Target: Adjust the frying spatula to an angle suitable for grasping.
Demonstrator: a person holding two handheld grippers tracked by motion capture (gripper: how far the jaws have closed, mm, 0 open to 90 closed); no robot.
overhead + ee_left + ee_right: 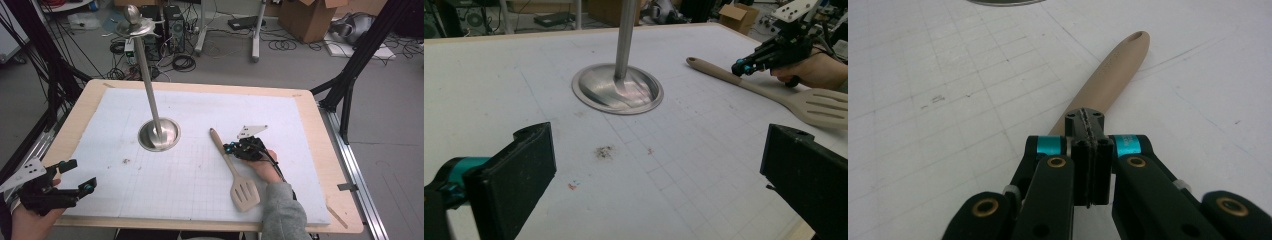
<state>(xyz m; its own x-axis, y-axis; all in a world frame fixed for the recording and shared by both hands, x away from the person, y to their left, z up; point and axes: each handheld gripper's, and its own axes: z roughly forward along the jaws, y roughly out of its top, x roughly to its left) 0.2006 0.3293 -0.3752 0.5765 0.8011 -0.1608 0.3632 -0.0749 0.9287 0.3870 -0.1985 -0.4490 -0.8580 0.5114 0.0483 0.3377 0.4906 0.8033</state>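
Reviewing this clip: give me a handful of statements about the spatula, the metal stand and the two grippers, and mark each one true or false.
1. The right gripper has its jaws shut with nothing between them. True.
2. The spatula hangs from the metal stand. False: it lies flat on the white mat, to the right of the stand's round base.
3. The left gripper has its jaws wide open. True: the left gripper view shows a broad gap between them with nothing in it.
4. The left gripper is over the spatula's slotted blade. False: it is at the near left corner of the table, far from the spatula.
5. The right gripper's tips are over the spatula's handle. True.
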